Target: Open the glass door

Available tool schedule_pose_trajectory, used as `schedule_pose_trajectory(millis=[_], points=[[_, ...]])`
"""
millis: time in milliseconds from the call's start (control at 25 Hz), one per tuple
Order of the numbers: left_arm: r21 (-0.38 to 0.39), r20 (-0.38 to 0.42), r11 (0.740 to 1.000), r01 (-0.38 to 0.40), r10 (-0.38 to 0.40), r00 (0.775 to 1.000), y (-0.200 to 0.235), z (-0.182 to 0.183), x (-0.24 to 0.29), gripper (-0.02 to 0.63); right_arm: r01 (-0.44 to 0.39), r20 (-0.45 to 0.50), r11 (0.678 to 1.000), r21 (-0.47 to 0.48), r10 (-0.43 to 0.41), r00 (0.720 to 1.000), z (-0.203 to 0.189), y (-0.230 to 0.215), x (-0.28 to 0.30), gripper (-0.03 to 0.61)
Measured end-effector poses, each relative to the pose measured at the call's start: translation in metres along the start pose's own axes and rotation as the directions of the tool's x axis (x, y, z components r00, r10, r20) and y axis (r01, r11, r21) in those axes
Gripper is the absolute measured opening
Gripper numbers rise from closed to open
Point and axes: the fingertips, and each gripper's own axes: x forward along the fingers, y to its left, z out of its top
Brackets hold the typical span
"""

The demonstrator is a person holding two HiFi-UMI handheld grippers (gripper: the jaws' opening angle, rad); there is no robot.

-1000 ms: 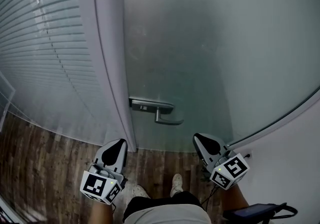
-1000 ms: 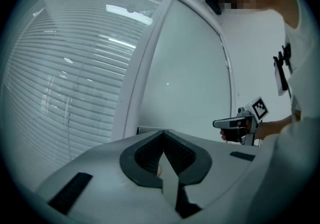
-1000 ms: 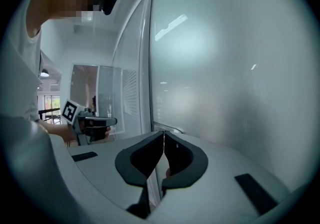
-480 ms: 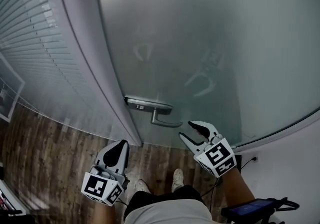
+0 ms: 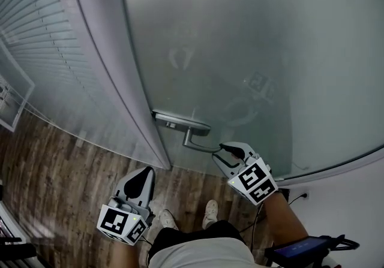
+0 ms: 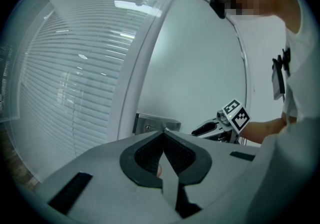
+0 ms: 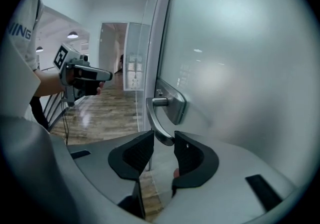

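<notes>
Two claws work before the frosted glass door (image 5: pixel 252 45), which sits against its grey frame (image 5: pixel 114 87). At far left, slatted blinds (image 5: pixel 36 39) hang behind glazing above the wooden floor (image 5: pixel 54 171). The left claw (image 5: pixel 144 172) is low, near the frame's foot, its jaws closed together on nothing. The metal lever handle (image 5: pixel 198 144) projects from the door's left edge. The right claw (image 5: pixel 226 151) is at the lever's free end, jaws apart and closing, with the lever tip between them, not yet clamped.
</notes>
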Motion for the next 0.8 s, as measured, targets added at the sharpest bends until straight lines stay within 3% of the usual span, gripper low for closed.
schedule_pose_trajectory(millis=[280, 800], points=[[0.011, -0.002, 1.000, 0.011, -0.011, 1.000, -0.001, 0.004, 0.003, 0.003, 0.005, -0.017, 1.000, -0.007, -0.006, 1.000, -0.001, -0.001, 0.001, 0.114], [-0.009, 0.034, 1.000, 0.024, -0.024, 0.999, -0.006, 0.016, -0.005, 0.003, 0.017, 0.013, 0.995, 0.099, -0.019, 1.000, -0.018, 0.001, 0.022, 0.117]])
